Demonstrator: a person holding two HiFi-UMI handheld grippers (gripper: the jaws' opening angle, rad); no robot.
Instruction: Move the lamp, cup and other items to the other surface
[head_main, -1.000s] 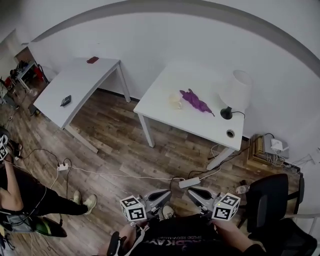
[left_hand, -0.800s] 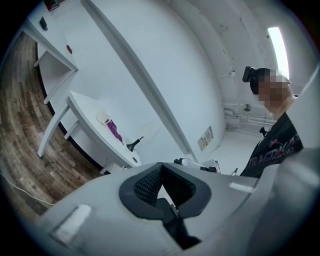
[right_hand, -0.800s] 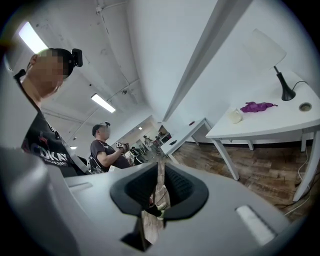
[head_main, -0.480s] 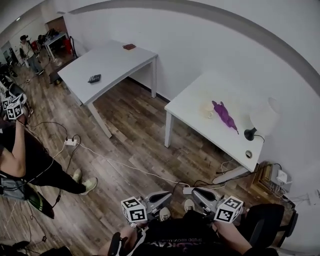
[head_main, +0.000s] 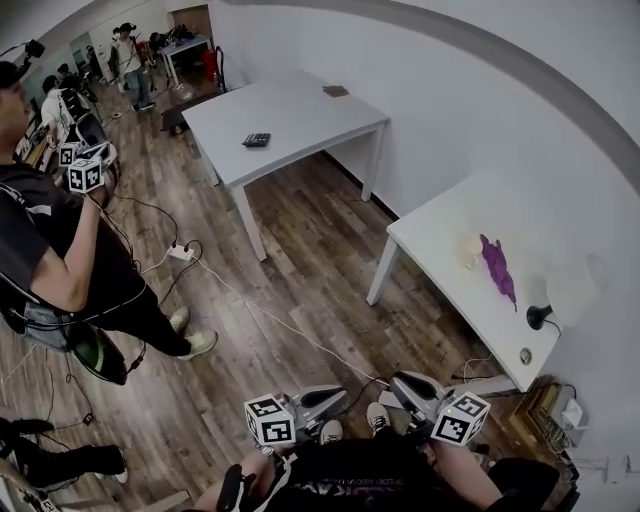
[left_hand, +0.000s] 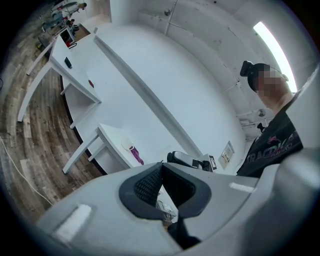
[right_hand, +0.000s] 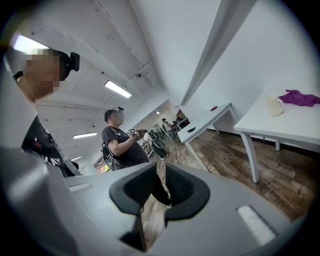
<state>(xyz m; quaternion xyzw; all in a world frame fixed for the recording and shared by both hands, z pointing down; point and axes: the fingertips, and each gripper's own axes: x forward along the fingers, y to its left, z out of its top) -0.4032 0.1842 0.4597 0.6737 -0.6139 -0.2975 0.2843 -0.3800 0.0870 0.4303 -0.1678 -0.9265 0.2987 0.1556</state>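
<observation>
Lamp (head_main: 570, 290) and cup (head_main: 468, 250) sit on the right surface (head_main: 440, 225), out of reach. Left tongs (head_main: 338, 394) pinched together, empty; right tongs (head_main: 398, 381) empty, jaws just opening slightly, probably readying a grasp.

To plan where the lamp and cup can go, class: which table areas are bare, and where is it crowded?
The far table is mostly bare: free between the calculator and the small brown item. The near table is crowded around cup, purple cloth and lamp; its end toward the far table is bare.
</observation>
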